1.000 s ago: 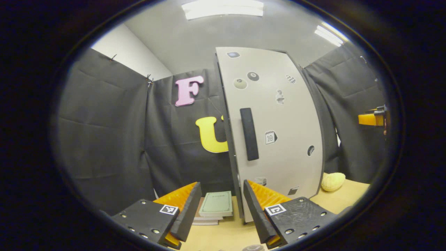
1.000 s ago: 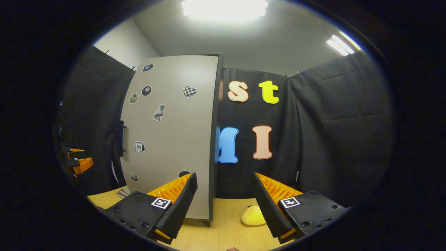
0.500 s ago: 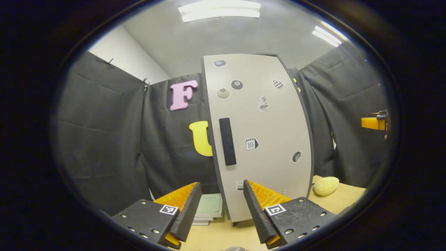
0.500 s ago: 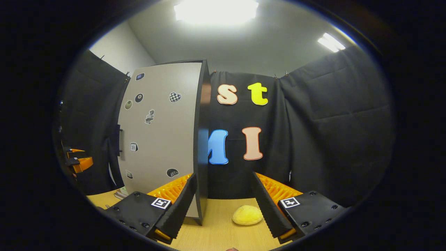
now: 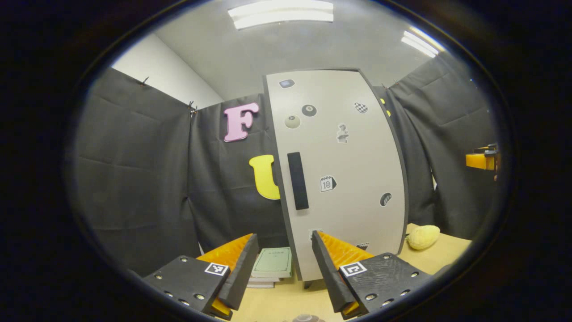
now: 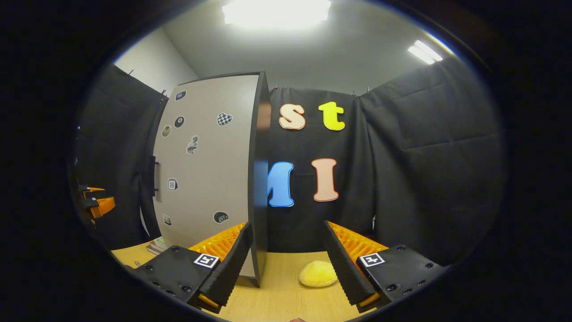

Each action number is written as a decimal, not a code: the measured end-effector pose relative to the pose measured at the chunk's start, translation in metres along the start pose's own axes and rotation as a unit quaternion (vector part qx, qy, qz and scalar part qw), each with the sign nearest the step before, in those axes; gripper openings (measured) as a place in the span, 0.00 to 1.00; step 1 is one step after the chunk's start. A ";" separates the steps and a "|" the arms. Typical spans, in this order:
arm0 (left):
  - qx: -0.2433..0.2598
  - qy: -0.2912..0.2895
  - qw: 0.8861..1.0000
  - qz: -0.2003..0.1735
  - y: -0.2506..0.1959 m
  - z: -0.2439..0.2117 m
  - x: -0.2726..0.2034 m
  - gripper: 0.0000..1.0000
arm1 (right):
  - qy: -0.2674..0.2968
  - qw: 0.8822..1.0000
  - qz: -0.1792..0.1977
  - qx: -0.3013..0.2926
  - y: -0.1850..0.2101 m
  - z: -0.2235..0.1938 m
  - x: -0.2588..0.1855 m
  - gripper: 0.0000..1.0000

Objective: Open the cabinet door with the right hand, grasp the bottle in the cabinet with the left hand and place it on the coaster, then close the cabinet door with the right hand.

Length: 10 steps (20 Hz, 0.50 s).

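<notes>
The cabinet's pale door (image 5: pixel 344 179) with stickers stands shut, its black handle (image 5: pixel 298 180) at the door's left side. My left gripper (image 5: pixel 281 264) is open and holds nothing, a short way in front of the door's lower part. A small round brownish thing (image 5: pixel 304 318) peeks in at the bottom edge; I cannot tell what it is. In the right gripper view the door (image 6: pixel 205 170) is seen from its right, with the dark cabinet side (image 6: pixel 260 179) beside it. My right gripper (image 6: pixel 286 259) is open, level with that front corner. No bottle shows.
A yellow lumpy object (image 6: pixel 317 273) lies on the wooden table (image 6: pixel 286 299) right of the cabinet. A stack of green notebooks (image 5: pixel 272 264) lies left of it. The right gripper (image 5: pixel 480 160) shows far right, the left gripper (image 6: pixel 96 203) far left.
The cabinet looks a little smaller and farther off than a second ago; both grippers have drawn back slightly and turned. Both stay open.
</notes>
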State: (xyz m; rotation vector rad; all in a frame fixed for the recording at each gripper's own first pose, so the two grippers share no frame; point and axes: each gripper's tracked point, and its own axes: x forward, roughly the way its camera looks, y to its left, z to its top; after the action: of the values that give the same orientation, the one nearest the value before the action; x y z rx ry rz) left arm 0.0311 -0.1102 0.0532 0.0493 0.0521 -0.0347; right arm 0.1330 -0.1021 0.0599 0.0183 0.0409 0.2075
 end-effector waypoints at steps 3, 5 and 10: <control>0.001 0.000 1.000 0.002 0.002 0.002 -0.001 0.75 | -0.001 1.000 0.004 -0.004 -0.001 0.003 -0.001 0.98; 0.001 -0.001 1.000 0.003 0.002 0.002 -0.001 0.75 | 0.000 1.000 0.007 -0.006 -0.002 0.004 -0.004 0.93; 0.001 -0.002 1.000 0.002 0.005 0.002 -0.006 0.75 | -0.001 1.000 0.011 -0.009 -0.004 0.007 -0.011 0.93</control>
State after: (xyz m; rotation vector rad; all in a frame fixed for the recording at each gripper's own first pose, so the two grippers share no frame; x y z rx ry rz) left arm 0.0259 -0.1047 0.0560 0.0522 0.0480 -0.0299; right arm 0.1238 -0.1083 0.0675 0.0020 0.0367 0.2299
